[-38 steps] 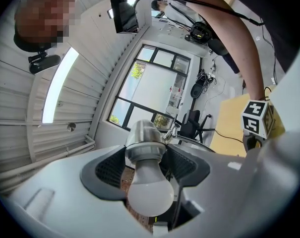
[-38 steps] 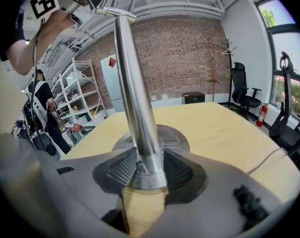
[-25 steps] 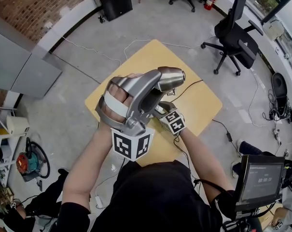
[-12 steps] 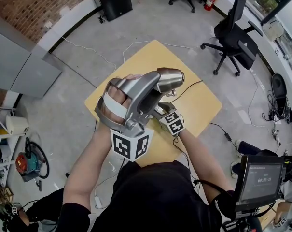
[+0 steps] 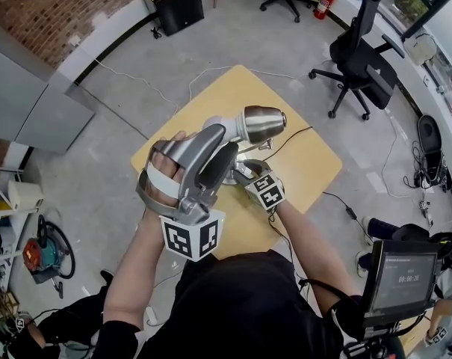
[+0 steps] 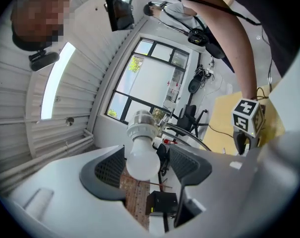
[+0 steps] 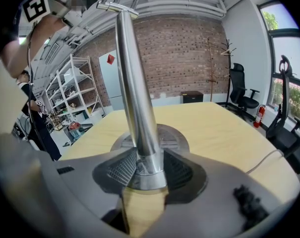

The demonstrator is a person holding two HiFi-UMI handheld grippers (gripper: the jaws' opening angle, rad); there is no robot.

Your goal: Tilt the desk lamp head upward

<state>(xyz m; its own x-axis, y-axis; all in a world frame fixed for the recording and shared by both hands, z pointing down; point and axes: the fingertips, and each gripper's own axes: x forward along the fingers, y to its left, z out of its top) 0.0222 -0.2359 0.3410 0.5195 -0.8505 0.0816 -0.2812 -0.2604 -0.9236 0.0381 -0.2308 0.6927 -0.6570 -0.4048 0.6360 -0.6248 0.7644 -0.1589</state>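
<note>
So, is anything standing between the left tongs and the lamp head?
Nothing visible does. The left gripper has just opened its tongs wider; the bulb of the lamp head sits between them, seemingly untouched. The right gripper clamps the lamp pole lower down, off that path.

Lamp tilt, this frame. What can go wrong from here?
1. The left gripper has just been opening its jaws, and the bulb sits between them untouched. A sideways swing or a closing move may crack it.
2. The right gripper is shut on the smooth pole just above the base. It may slip or twist there.
</note>
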